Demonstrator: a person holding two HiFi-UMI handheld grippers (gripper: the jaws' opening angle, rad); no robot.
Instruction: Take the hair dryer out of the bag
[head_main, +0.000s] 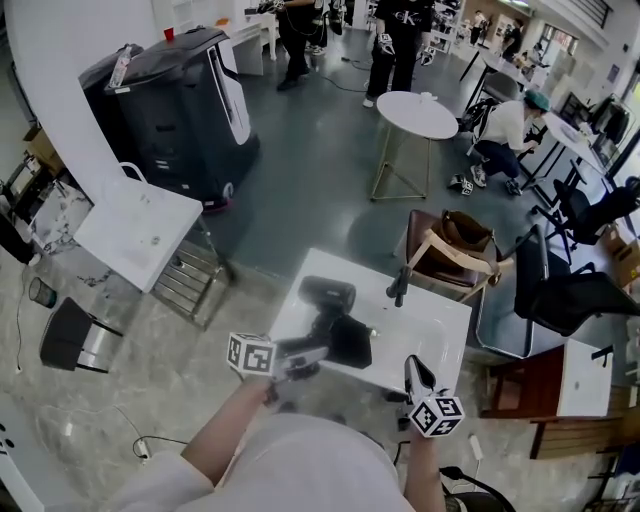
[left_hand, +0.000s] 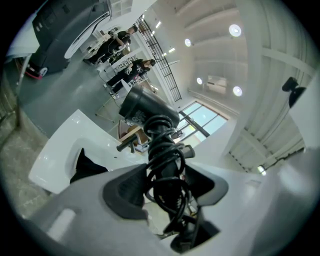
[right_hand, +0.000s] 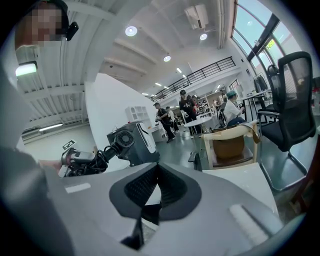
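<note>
The black hair dryer (head_main: 325, 298) is up off the white table (head_main: 430, 330), its handle wound with its cord. My left gripper (head_main: 305, 356) is shut on that handle (left_hand: 162, 165), and the dryer's head (left_hand: 145, 107) points away from me. The black bag (head_main: 352, 342) lies slumped on the table just under and right of the dryer; its dark edge (left_hand: 87, 167) shows on the table in the left gripper view. My right gripper (head_main: 413, 375) hovers at the table's near right edge, jaws shut (right_hand: 157, 192) with nothing in them. From there the dryer (right_hand: 122, 141) appears at left.
A small black object (head_main: 400, 286) stands on the table's far edge. A wooden chair with a brown bag (head_main: 455, 250) is behind the table, a black office chair (head_main: 575, 295) to the right, a white side table (head_main: 140, 232) to the left. People stand farther back.
</note>
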